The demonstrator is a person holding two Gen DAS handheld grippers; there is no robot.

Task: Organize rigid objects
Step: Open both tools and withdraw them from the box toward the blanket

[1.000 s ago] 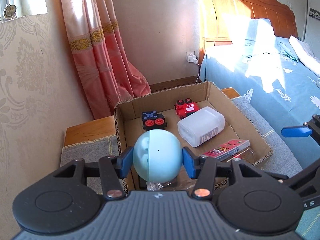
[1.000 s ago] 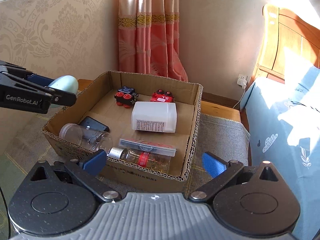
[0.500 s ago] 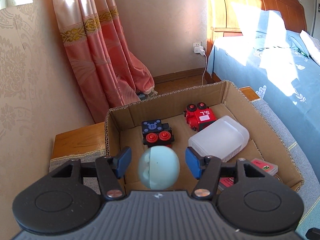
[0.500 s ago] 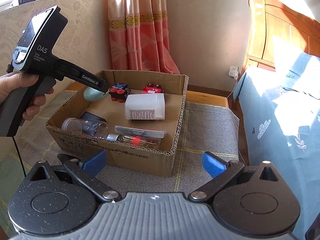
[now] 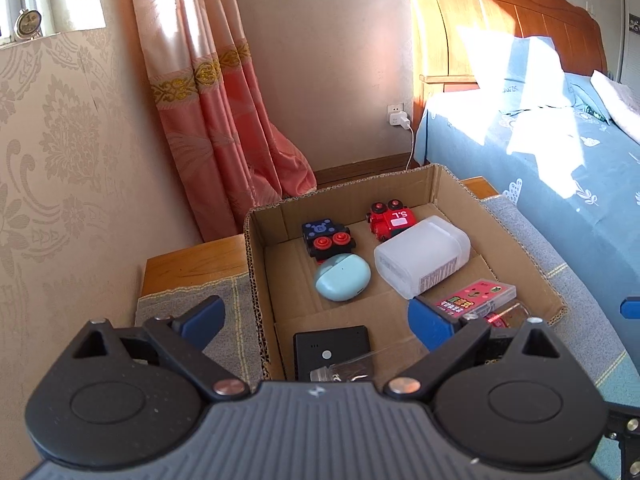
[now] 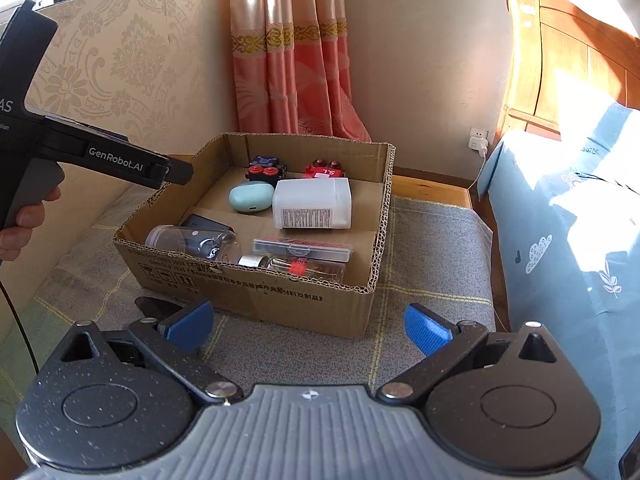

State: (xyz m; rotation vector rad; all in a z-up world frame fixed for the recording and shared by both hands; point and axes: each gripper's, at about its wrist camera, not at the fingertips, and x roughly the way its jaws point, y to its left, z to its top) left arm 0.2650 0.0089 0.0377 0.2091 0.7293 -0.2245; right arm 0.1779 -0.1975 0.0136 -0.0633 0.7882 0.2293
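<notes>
A light blue earbud case (image 5: 342, 277) lies in the cardboard box (image 5: 256, 248), in front of a dark blue toy car (image 5: 327, 237); it also shows in the right wrist view (image 6: 251, 197). My left gripper (image 5: 316, 322) is open and empty, above the box's near left part. My right gripper (image 6: 308, 326) is open and empty, in front of the box (image 6: 256, 296). The box also holds a red toy car (image 5: 390, 218), a white plastic bottle (image 5: 422, 256), a pink case (image 5: 474, 300), a black device (image 5: 332, 350) and a clear jar (image 6: 188, 240).
The box sits on a grey woven cloth (image 6: 432, 264) over a wooden stand. A bed with a blue sheet (image 6: 568, 216) is on the right. A pink curtain (image 5: 216, 120) and a wall socket (image 5: 398, 118) are behind. The left handle (image 6: 80, 152) reaches over the box's left side.
My left gripper opened and let go of the light blue case, which now lies in the box. The left gripper drew back and up. The right gripper pulled back a little.
</notes>
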